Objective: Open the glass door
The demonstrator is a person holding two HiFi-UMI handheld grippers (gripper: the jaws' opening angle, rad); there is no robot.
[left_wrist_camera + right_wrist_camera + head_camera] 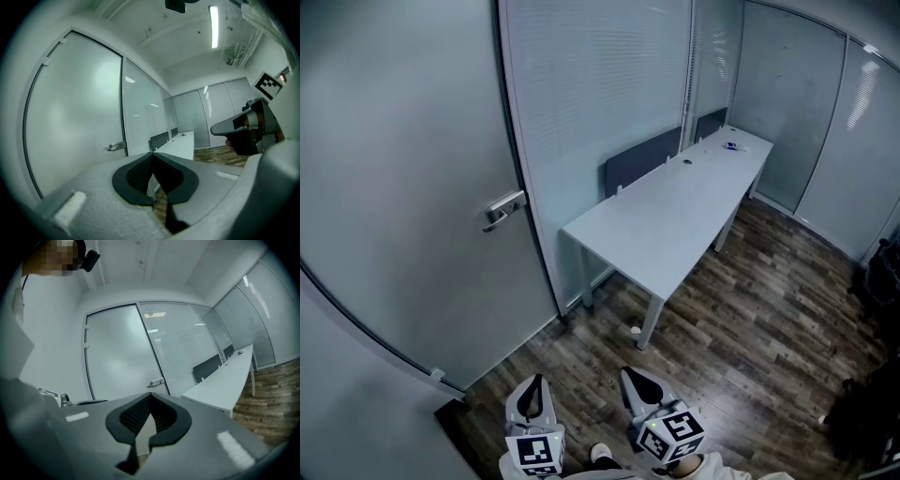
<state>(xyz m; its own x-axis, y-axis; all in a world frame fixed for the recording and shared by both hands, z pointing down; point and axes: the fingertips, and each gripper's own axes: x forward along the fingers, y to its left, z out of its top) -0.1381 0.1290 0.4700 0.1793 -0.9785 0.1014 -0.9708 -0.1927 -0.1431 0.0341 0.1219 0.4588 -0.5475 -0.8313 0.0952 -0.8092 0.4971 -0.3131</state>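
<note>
The frosted glass door (403, 187) stands closed at the left of the head view, its metal lever handle (504, 210) level near the edge that meets the blind-covered glass wall (600, 94). Well short of it, low over the wooden floor (750, 319), the left gripper (534, 382) and the right gripper (631, 375) sit side by side, each with its jaws pressed together on nothing. A long white tabletop (675, 206) runs along the glass wall to the right of the door.
</note>
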